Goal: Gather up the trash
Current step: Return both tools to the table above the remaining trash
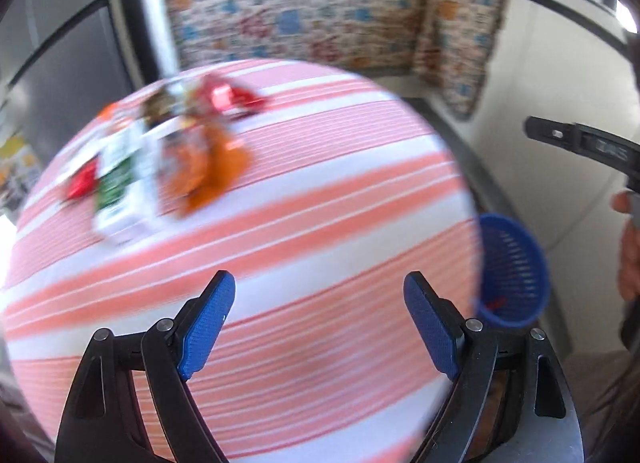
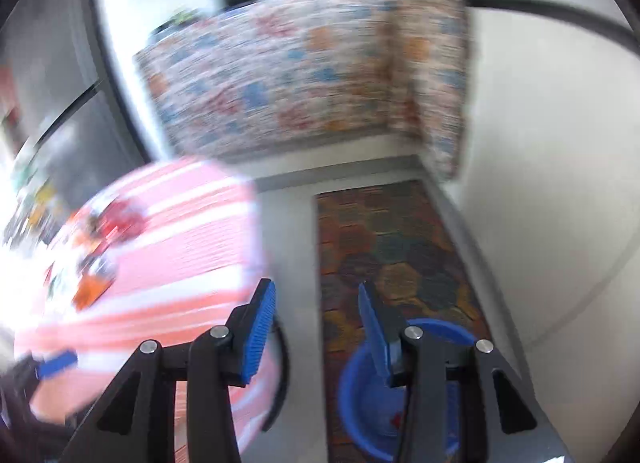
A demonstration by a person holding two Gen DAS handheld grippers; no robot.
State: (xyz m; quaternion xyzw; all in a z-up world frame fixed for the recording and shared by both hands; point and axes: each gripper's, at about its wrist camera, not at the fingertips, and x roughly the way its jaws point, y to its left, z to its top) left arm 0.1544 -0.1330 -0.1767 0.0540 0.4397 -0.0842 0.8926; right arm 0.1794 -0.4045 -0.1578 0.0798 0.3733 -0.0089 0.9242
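Standing apart with nothing between them, both the left gripper [image 1: 319, 295] and right gripper [image 2: 316, 303] are empty. Blurred wrappers and a white-green carton [image 1: 124, 179] lie heaped on the round pink-striped tablecloth [image 1: 320, 183]. The blue mesh plastic basket [image 2: 360, 395] sits on the floor, partly hidden behind the right fingers.
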